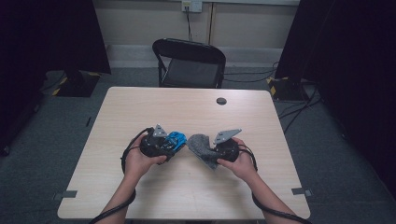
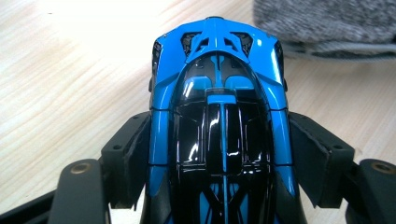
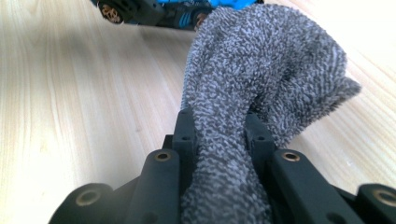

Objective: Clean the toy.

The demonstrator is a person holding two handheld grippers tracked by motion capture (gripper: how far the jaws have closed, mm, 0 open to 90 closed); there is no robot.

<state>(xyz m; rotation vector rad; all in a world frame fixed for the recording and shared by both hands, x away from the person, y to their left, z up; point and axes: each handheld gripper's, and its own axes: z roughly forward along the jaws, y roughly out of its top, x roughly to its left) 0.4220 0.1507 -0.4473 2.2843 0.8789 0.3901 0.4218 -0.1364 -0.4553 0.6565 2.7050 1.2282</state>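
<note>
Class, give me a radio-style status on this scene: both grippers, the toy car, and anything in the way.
Left gripper shut on blue-and-black toy car. Right gripper shut on grey terry cloth. Cloth beside car; nothing between them on the wooden table.

I hold both forearms angled inward over the table — left gripper clamped wide, right gripper pinched nearly closed, tips facing.

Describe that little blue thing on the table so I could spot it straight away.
On the pale wooden table, look just left of centre, in front of the black chair. There the left claw grips a toy car by its sides. It is glossy blue and black, unlike the fuzzy grey cloth beside it.
</note>
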